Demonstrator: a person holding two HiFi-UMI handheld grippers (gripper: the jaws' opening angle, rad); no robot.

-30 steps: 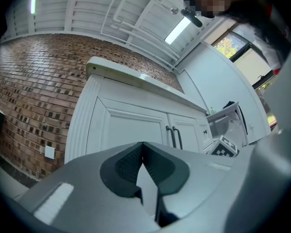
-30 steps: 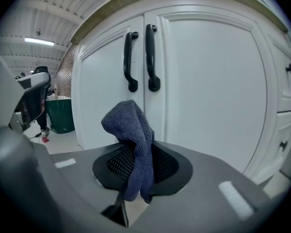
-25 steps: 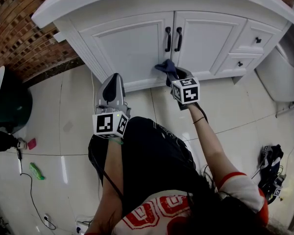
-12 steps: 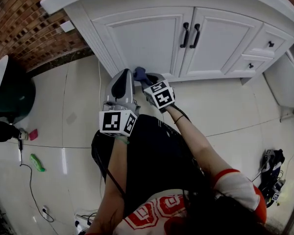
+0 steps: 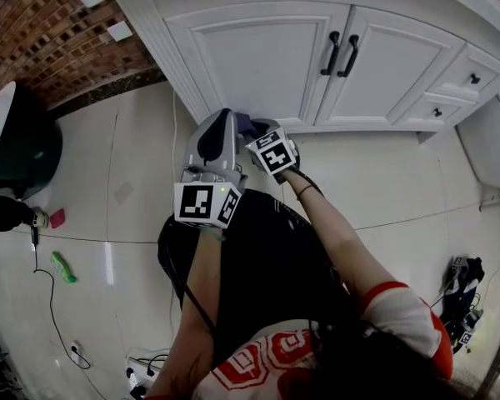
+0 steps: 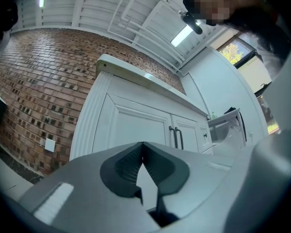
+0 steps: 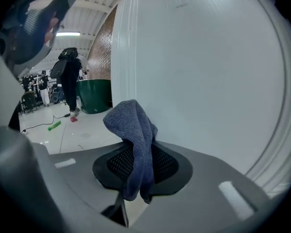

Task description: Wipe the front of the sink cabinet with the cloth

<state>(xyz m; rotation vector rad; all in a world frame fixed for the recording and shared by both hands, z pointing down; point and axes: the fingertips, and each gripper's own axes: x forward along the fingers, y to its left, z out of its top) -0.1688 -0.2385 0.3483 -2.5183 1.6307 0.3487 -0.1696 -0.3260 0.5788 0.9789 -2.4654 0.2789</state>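
The white sink cabinet (image 5: 258, 57) fills the top of the head view, with two black handles (image 5: 342, 54) where its doors meet. My right gripper (image 5: 252, 132) is shut on a blue-grey cloth (image 5: 243, 124) and holds it low at the left door's bottom corner. In the right gripper view the cloth (image 7: 136, 130) stands bunched between the jaws, close to the white cabinet front (image 7: 208, 81). My left gripper (image 5: 225, 117) hangs just left of the right one, shut and holding nothing. In the left gripper view its tips (image 6: 143, 145) meet, aimed up at the cabinet (image 6: 136, 125).
A brick wall (image 5: 42, 32) runs left of the cabinet, with a dark green bin (image 5: 21, 152) beside it. A pink item (image 5: 57, 218), a green item (image 5: 63, 267) and a cable (image 5: 46, 315) lie on the tiles. A white fixture (image 5: 492, 140) stands at the right.
My right gripper has carried the cloth leftward along the cabinet's lower edge, from below the handles to the left door's bottom corner. The left gripper kept its place beside it.
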